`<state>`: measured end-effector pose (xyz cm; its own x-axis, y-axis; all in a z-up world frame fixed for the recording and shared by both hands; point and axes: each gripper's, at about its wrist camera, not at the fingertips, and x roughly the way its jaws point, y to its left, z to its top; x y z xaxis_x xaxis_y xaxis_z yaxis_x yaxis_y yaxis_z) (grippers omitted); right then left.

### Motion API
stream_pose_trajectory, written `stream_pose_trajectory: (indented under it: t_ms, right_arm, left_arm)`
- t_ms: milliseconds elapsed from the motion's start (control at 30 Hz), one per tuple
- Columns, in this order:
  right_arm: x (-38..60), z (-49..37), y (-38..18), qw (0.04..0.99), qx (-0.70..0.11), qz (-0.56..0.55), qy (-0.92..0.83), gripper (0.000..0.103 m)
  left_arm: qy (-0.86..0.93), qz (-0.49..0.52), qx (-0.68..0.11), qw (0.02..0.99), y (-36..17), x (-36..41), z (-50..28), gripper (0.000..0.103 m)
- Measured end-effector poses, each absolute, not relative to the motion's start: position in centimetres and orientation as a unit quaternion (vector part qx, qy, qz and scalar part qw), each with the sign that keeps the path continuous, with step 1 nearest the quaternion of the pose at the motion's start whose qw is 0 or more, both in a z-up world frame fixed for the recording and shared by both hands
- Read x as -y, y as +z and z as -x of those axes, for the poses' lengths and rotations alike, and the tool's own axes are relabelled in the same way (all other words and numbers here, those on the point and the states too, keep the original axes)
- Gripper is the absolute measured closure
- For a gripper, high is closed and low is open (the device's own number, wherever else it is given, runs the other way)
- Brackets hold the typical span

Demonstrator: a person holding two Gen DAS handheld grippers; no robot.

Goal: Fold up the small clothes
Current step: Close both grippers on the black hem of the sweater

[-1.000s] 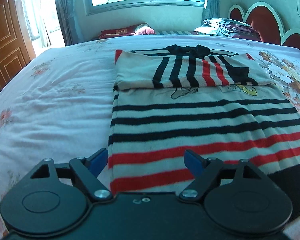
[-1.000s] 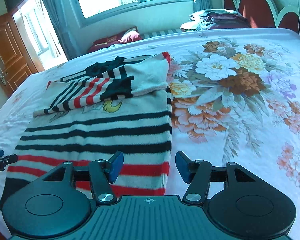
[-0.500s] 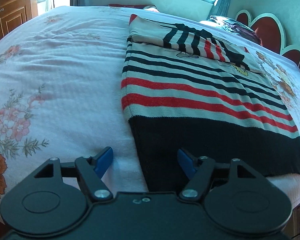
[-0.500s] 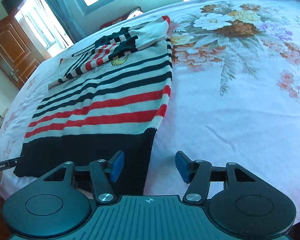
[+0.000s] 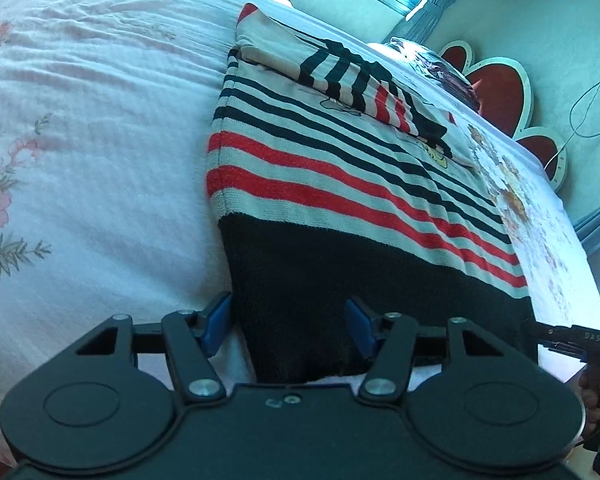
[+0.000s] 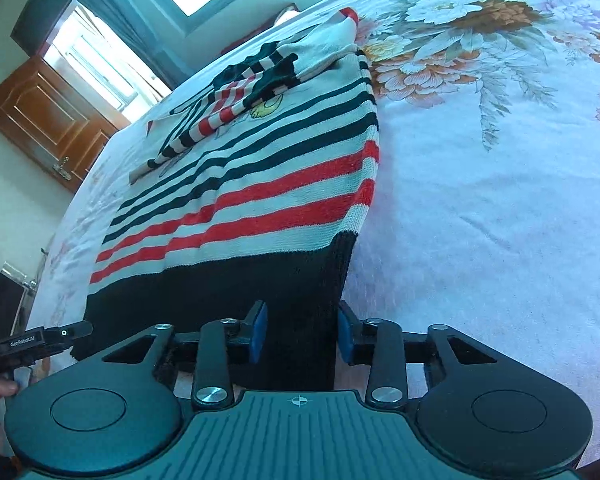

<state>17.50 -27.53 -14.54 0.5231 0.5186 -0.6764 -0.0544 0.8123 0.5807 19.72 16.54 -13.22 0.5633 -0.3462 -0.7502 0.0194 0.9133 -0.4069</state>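
Observation:
A small striped sweater lies flat on the bed, cream with black and red stripes, a black hem band nearest me and its sleeves folded across the chest. My left gripper is open at the hem's left corner, the black band lying between its blue pads. In the right wrist view the sweater shows too. My right gripper is open, narrower than before, at the hem's right corner, with the black band between its pads.
The bed sheet is pale with flower prints, bolder on the right side. A red scalloped headboard and folded bedding stand at the far end. A wooden door is at the left.
Both grippers drew back down the sweater to its black hem and lowered onto it. The right jaws have narrowed around the hem corner.

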Motion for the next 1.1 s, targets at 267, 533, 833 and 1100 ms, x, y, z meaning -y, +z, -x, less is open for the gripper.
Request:
stream_pose_trajectory:
  t_ms: [267,533,833,1100]
  right_arm:
    - [27.4,-17.0,-13.7,0.842,-0.433,-0.258,0.19,0.098]
    - [29.0,-17.1,-13.5,0.856,-0.428,-0.229,0.177,0.098]
    - [29.2,-22.8,-6.5,0.899,-0.33,-0.223,0.182,0.098]
    - [29.6,-34.2,-2.8,0.91,-0.298,-0.241,0.16,0.098]
  left_arm:
    - [-0.107,0.241,-0.414,0.871,-12.9,-17.9,-19.7,0.098]
    - [-0.066,0.22,-0.417,0.879,-13.0,-17.5,-19.7,0.098]
    - [-0.068,0.242,-0.325,0.912,-7.5,-17.3,-23.2,0.098]
    - [-0.089,0.255,-0.279,0.922,-4.0,-17.1,-35.1,0.098]
